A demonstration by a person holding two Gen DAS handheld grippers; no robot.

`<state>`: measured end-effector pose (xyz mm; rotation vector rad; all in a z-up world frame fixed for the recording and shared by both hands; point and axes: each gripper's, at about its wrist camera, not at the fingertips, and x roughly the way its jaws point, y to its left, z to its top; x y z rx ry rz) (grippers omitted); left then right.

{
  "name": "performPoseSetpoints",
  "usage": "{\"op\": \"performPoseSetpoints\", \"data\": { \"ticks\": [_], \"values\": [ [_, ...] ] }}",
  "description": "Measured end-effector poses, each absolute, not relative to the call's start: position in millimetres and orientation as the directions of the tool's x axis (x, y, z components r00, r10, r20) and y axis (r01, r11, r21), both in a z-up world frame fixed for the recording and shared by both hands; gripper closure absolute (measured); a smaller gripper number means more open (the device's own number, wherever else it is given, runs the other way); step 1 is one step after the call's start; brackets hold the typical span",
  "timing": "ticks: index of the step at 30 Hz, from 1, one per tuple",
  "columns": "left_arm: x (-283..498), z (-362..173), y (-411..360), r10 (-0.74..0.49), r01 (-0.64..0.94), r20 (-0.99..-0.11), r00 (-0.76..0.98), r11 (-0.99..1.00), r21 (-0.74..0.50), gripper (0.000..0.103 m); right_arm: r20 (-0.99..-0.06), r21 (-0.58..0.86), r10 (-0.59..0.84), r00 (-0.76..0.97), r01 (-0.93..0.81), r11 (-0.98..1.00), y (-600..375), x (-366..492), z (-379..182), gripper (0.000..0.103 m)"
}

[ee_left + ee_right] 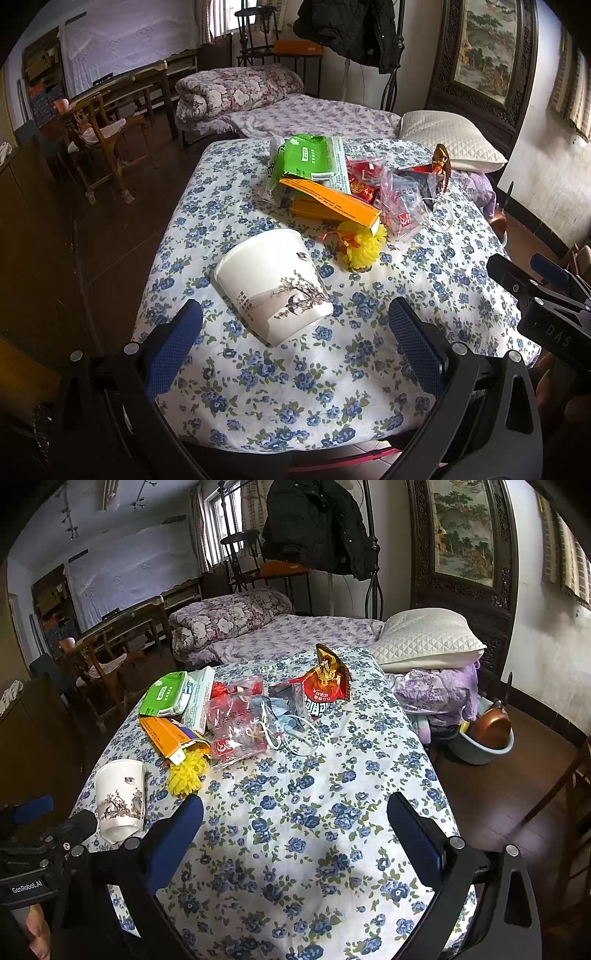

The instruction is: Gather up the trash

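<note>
Starting with the left wrist view: left gripper (295,325) hangs low over the blue-flowered white bedsheet (369,369), jaws spread wide, nothing between the blue pads (173,343) except bare cloth. The white paper cup with an ink bird-and-branch print (271,284) lies on its side at 12 o'clock from the jaws, mouth toward 10 o'clock, base just beyond the pad line and not touched. My guess: it is the nearest piece of trash, so the gripper is lined up on it. Further off at 12 to 1 o'clock sits the litter heap: green plastic tissue pack (306,162), long orange cardboard box (332,205), yellow frilly paper ornament (364,245) touching the box end, clear plastic bags with red print (399,206). All dumped together mid-bed, loose and overlapping, so easy to pick one by one. Right gripper (535,280) shows at 3 o'clock, apart from everything.

Right wrist view: right gripper (295,823) also gapes wide and empty over plain sheet, holding and touching nothing. Cup (120,799) lies at 9 o'clock, beside the left gripper's body (40,853). Heap sits at 11 to 12 o'clock: tissue pack (166,696), orange box (166,738), yellow ornament (186,770), clear bags (236,723), plus a red foil snack wrapper standing up (325,686) and a looped white cord (295,738). No bin or bag for trash is visible in either view.
</note>
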<state>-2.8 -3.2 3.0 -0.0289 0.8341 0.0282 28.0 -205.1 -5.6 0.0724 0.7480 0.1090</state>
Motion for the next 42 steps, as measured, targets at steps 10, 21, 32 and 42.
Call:
{"op": "performPoseSetpoints", "data": {
  "ticks": [10,21,32,42],
  "values": [
    [-2.5,3.3,-3.4,0.012,-0.036,-0.742,0.671,0.999,-0.017,0.007,-0.675,0.105,0.125,0.727,-0.073,0.992,-205.7,28.3,-5.6,0.006],
    [-3.2,-6.3,3.5,0.016,-0.062,-0.755,0.655,0.998,-0.033,0.007,-0.679,0.102,0.121,0.724,-0.07,0.992,-206.2,29.0,-6.8,0.006],
    [18.6,-13.2,-3.5,0.002,-0.043,-0.818,0.575,0.999,-0.028,0.006,-0.669,0.177,0.173,0.723,-0.072,0.982,-217.4,28.1,-2.7,0.006],
    [60.4,-24.4,6.8,0.054,-0.173,-0.886,0.46,0.984,-0.03,0.006,-0.66,0.267,0.244,0.711,-0.082,0.96,-227.8,26.7,0.0,0.006]
  ]
}}
